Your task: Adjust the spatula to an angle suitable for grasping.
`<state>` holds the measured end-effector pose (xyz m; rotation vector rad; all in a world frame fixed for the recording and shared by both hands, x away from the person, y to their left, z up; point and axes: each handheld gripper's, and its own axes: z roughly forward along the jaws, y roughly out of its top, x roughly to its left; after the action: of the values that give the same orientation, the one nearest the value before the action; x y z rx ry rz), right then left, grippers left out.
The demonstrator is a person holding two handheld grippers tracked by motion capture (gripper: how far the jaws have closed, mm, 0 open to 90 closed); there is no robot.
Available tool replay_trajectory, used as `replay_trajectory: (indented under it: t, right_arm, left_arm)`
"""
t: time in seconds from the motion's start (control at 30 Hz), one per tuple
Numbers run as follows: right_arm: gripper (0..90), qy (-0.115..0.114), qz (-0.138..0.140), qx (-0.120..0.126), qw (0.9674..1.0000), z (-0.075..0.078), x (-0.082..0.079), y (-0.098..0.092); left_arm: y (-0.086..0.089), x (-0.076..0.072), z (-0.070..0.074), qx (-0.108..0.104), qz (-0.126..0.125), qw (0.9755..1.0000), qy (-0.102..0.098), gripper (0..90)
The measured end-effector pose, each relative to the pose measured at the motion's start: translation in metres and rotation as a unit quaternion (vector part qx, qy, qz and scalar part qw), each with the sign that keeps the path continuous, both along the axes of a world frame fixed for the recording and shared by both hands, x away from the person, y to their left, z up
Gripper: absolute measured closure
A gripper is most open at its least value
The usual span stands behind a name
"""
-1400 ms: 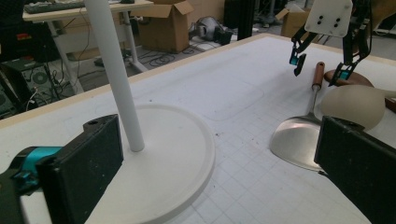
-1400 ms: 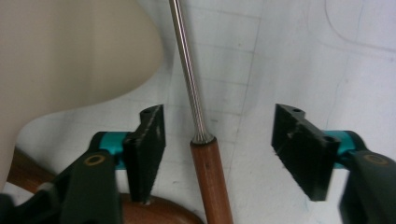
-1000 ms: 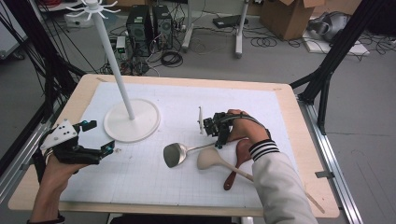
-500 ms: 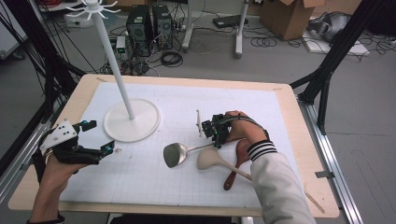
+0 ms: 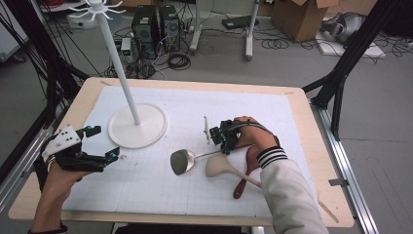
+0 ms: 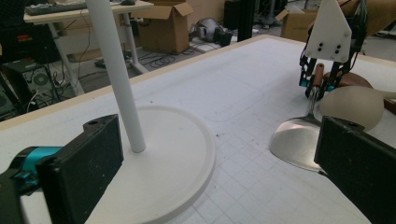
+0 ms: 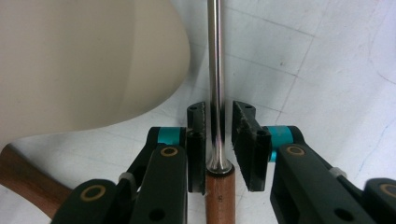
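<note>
The right tool [image 5: 217, 138], right of centre in the high view, straddles the steel ladle with a brown wooden grip [image 7: 215, 93] where the shaft joins the wood. Its jaws have just been closing; in the right gripper view the left pad lies against the shaft and a narrow gap remains at the right pad, so no firm clamp is established. The ladle bowl [image 5: 180, 161] rests on the white gridded mat [image 5: 160, 190] at frame centre, beside a cream plastic spoon [image 5: 219, 165]. The left tool [image 5: 104, 156], lower left, stands wide open and empty, near the white round-based stand [image 5: 138, 126].
</note>
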<state>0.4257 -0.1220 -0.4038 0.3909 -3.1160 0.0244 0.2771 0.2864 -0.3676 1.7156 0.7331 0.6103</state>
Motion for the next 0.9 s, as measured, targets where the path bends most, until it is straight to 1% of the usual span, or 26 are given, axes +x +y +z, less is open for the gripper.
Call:
replay_trajectory:
  t: [0.03,0.13,0.3,0.4,0.47,0.57,0.7,0.73,0.8,0.9]
  right_arm:
    - [76.0,0.001,-0.002,-0.002,1.0,0.0,-0.0002,0.0]
    - [77.8,0.001,0.007,-0.001,1.0,-0.0003,0.0005,0.001]
    - [81.6,0.002,0.007,-0.001,1.0,-0.0012,0.0006,0.0018]
    - [82.6,0.004,0.005,-0.009,0.9999,-0.0015,0.0,0.0024]
    - [82.7,0.003,0.01,-0.007,0.9999,-0.0022,0.0003,0.003]
    - [82.8,0.002,0.009,-0.007,0.9999,-0.0019,-0.0002,0.0024]
    - [84.0,0.002,0.016,0.002,0.9999,-0.002,0.0007,0.0003]
    - [84.2,0.004,0.014,0.007,0.9999,-0.0023,0.0007,-0.0003]
    - [84.4,0.008,0.013,0.004,0.9999,-0.0018,0.0008,-0.0008]
    - [84.5,0.004,0.014,0.004,0.9999,-0.0017,0.0003,-0.0005]
  left_arm:
    - [0.0001,0.0,0.0001,-0.001,0.0,1.0,0.0,1.7]
    - [0.0002,0.0,0.0002,-0.001,0.0,1.0,0.0,1.7]
    - [0.0002,-0.0001,0.0001,-0.003,0.001,1.0,0.0,1.7]
    - [0.0006,-0.0003,0.0004,0.0,0.0,1.0,-0.001,1.7]
    - [0.0005,-0.0003,0.0004,0.0,0.0,1.0,-0.001,1.7]
    - [0.0003,-0.0003,0.0004,0.0,-0.001,1.0,0.0,1.7]
    - [0.0008,-0.0005,0.0004,0.0,-0.001,1.0,0.0,1.7]
    - [0.0008,-0.0004,0.0003,-0.001,0.0,1.0,-0.001,1.7]
    - [0.0011,-0.0004,0.0003,-0.001,0.001,1.0,-0.001,1.7]
    - [0.0013,-0.0002,0.0002,0.0,0.002,1.0,-0.001,1.7]
